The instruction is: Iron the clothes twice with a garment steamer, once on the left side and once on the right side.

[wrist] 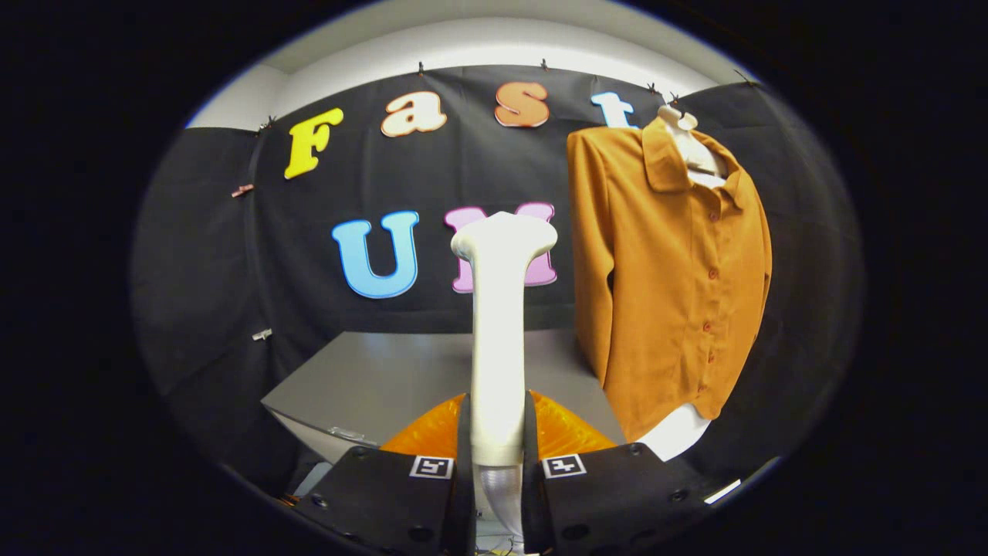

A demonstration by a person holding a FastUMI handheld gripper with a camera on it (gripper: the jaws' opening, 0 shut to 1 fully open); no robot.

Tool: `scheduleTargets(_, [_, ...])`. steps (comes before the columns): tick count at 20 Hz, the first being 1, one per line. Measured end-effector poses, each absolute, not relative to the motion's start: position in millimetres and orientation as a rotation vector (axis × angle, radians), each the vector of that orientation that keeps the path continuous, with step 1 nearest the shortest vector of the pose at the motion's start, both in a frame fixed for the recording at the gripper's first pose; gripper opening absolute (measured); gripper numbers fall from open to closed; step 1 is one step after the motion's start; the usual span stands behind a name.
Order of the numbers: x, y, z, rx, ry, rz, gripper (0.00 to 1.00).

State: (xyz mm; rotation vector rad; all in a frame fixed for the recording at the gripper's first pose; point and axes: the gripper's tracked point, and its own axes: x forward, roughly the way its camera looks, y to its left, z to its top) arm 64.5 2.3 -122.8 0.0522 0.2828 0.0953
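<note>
White garment steamer (500, 332) is standing straight up, squeezed between both fingers of the gripper (498, 463), while the orange shirt (668, 270) is hanging at two o'clock beyond it.

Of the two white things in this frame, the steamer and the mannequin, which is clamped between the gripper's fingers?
The steamer: the gripper is shut on its handle, head upright ahead. The mannequin stands apart beyond the fingers, wearing the orange shirt.
</note>
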Motion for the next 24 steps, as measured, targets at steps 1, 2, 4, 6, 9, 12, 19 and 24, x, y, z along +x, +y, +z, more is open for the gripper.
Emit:
scheduleTargets(1, [58, -5, -111, 0.061, 0.249, 0.102, 0.27])
scheduleTargets(2, [53, -13, -99, 0.070, 0.220, 0.104, 0.27])
scheduleTargets(4, [47, -32, -78, 0.078, 0.157, 0.098, 0.27])
scheduleTargets(6, [42, -53, -60, 0.082, 0.100, 0.094, 0.27])
scheduleTargets(9, [39, -82, -38, 0.069, 0.012, 0.081, 0.27])
scheduleTargets(12, [44, -109, -32, 0.066, -0.039, 0.071, 0.27])
scheduleTargets(19, [75, -170, -63, 0.082, -0.044, 0.016, 0.26])
scheduleTargets(24, [105, -186, -99, 0.093, -0.004, 0.034, 0.27])
